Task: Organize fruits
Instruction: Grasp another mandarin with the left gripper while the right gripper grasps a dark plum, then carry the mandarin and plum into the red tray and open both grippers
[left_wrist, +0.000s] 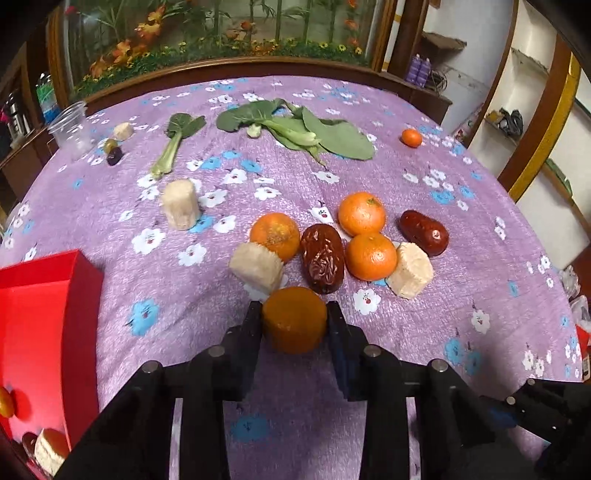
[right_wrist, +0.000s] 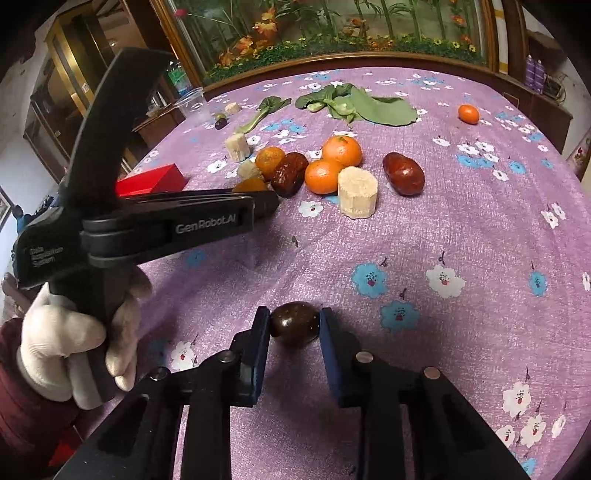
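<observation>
"GenRobot.AI" – printed on left gripper (right_wrist: 258, 199) body.

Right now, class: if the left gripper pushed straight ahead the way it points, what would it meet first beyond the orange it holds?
Probably the wrinkled brown date, right beyond the orange in the left gripper; depth is unclear.

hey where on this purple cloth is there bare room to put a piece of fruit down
Bare cloth lies right of the smooth red date, out to the table edge, and in front of the pale cut chunk toward the right tool. It is crowded around the tangerines and by the leafy greens.
</observation>
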